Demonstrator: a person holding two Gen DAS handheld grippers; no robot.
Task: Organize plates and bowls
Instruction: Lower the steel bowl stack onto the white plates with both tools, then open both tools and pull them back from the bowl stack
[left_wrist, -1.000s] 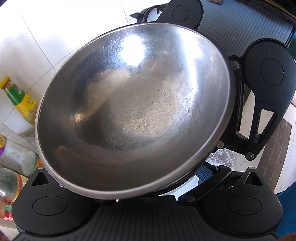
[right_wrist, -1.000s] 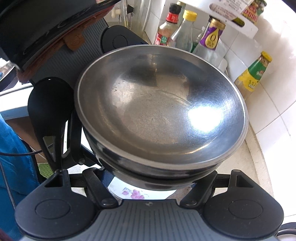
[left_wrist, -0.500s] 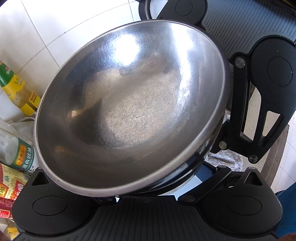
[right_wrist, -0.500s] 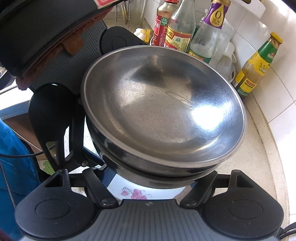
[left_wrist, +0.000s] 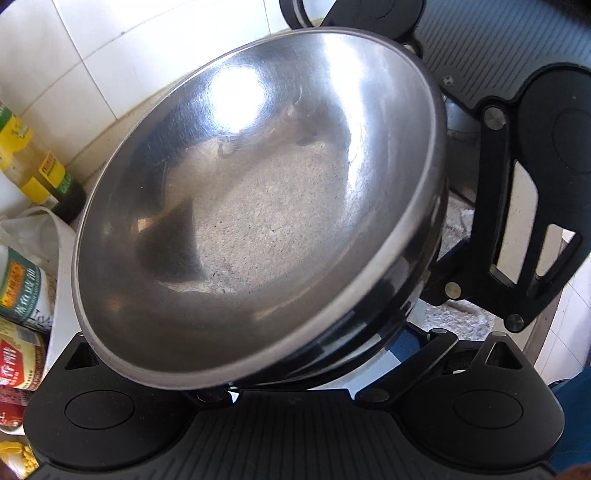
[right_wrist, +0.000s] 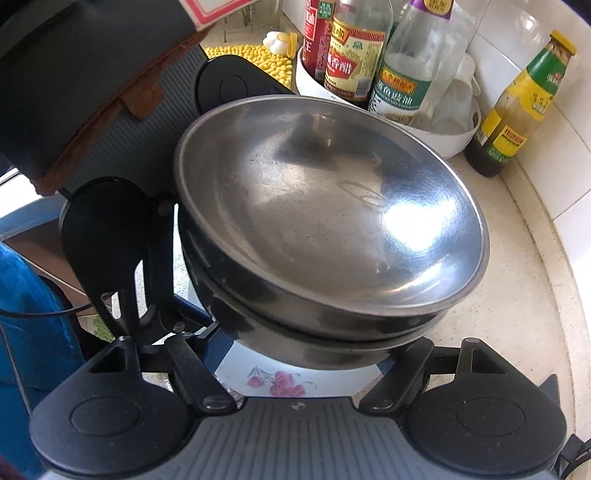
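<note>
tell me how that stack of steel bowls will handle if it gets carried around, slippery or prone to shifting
The steel bowls look polished, with bright glare, so probably slick against gripper fingers. They are nested, a second rim showing just under the top one, so they could slide on each other if tilted. Thin metal: likely stiff and fairly light.

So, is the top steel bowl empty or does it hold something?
Empty: the top steel bowl shows only bare, scratched metal and glare inside, in both views.

Home kitchen. White tiled wall (right_wrist: 569, 155); pale stone counter (right_wrist: 517, 295); sauce and oil bottles (right_wrist: 354, 59) crowded in a white tub (right_wrist: 458, 136); one more bottle (right_wrist: 517, 107) beside it; steel bowls (right_wrist: 325, 221) stacked over a flowered plate (right_wrist: 280, 380).
</note>
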